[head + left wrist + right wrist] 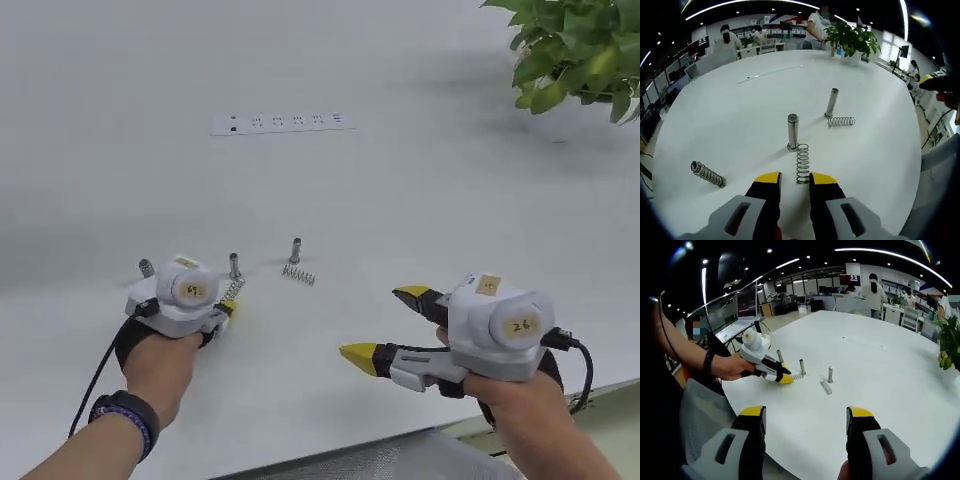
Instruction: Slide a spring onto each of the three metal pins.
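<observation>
Beside middle pin [792,132], left gripper [795,179]: fingers narrowly apart, near spring [802,163] lying with its end between the tips
Right gripper [807,415]: fingers wide apart, holding nothing, well back from the pins
Second spring [841,121]: flat beside far pin [831,102]

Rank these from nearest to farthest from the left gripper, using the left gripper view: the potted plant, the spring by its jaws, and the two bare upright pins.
1. Spring, lying just ahead of the left gripper, near end between the jaw tips.
2. Nearer pin, upright just behind that spring.
3. Farther pin, beyond, to the right.
4. Potted plant, far back, right of centre.
</observation>
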Motion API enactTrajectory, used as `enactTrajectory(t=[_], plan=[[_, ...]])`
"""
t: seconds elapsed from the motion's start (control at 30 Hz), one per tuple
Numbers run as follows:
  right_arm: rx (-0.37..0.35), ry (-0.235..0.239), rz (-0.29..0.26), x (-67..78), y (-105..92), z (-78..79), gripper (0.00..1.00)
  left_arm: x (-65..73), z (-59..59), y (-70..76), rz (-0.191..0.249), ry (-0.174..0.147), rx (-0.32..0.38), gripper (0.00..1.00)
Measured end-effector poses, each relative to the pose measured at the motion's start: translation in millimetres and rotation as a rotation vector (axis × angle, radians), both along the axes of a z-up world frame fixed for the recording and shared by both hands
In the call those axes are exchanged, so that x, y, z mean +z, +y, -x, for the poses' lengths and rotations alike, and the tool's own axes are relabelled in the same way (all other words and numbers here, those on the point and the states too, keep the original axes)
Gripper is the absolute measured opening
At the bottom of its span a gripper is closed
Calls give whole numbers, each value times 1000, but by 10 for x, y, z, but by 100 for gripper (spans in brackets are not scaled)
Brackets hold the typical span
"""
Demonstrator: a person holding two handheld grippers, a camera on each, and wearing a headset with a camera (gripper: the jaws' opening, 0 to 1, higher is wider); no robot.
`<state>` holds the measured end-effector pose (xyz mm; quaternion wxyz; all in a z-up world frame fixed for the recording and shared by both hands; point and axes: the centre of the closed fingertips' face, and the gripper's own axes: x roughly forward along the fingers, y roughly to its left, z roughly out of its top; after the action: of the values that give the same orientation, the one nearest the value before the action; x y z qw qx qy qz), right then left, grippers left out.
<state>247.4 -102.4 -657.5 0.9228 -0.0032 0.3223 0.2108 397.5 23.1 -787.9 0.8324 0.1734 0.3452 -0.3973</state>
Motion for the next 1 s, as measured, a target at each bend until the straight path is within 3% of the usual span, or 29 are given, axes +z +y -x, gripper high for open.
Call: enactTrajectory(t=[0.07,0.13,0.4,0.73,1.0], plan=[[1,4,6,-14,-5,2,63,-4,14,-23,-12,-19,-37,12],[6,8,10,-25,3,8,63,16,12,-34,-37,-62,-86,3],[-4,1,8,-18,8,6,62,13,85,28,-37,-24,-99,3],[1,-1,-6,-19,75,24,61,152,226,169,-3,-17,-125,2],[8,-2,-9,-19,124,56,61,152,328,375,-11,-2,-133,2]])
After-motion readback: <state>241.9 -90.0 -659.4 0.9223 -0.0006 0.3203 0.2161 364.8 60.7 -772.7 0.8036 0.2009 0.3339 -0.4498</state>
